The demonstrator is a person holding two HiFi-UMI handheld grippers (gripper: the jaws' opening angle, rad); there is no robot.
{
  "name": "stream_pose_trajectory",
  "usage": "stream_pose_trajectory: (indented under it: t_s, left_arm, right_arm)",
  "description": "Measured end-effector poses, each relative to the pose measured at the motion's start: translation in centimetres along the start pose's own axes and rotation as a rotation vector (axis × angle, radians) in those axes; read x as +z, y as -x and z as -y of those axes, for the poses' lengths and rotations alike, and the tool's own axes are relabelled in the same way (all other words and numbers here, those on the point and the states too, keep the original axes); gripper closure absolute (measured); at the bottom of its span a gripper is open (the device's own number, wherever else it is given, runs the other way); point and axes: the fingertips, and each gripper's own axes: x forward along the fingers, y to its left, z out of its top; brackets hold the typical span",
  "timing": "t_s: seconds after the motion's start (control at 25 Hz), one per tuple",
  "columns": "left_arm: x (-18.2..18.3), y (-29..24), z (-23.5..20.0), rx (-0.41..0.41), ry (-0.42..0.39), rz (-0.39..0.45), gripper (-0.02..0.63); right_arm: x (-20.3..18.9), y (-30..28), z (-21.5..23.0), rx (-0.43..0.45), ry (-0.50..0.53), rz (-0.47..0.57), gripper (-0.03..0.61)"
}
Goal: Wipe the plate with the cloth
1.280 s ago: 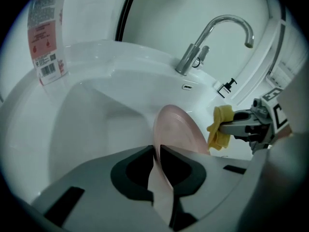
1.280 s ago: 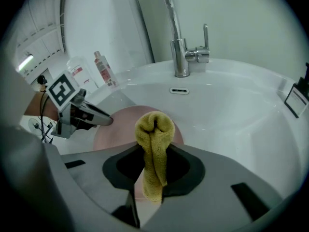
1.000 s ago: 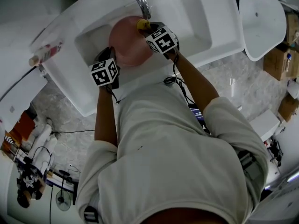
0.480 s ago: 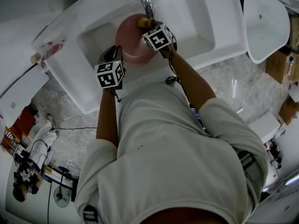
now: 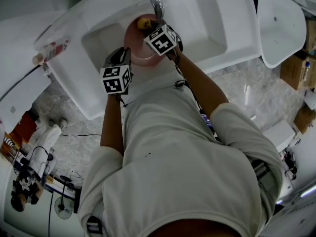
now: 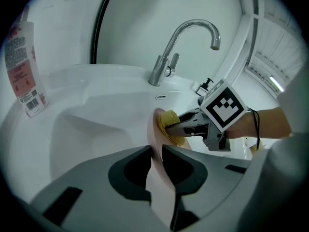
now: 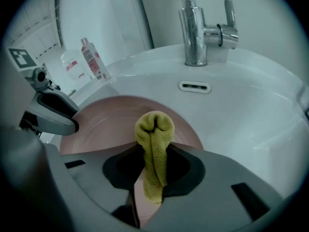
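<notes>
Two grippers work over the white ceramic sink. Nearest, the left gripper pinches the rim of the round pink plate, holding it on edge so its face lies open for wiping. The right gripper clamps the folded yellow cloth against that face. Beyond, the chrome faucet overhangs closely – a likely snag; a tall plastic bottle stands at the sink's left corner.

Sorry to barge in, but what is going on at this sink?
A person leans over a white sink with a gripper in each hand. The left gripper is shut on the rim of a pink plate, holding it in the basin. The right gripper is shut on a folded yellow cloth and presses it against the plate's face, near the faucet.
</notes>
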Motion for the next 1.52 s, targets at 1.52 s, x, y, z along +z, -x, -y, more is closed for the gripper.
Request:
stream_pose_trajectory:
  t_s: [1.52]
  left_arm:
    - [-1.6, 0.8, -0.8, 0.042, 0.004, -0.066, 0.528]
  right_arm:
    - [-9.2, 1.8, -12.2, 0.424, 0.345, -0.24, 0.485]
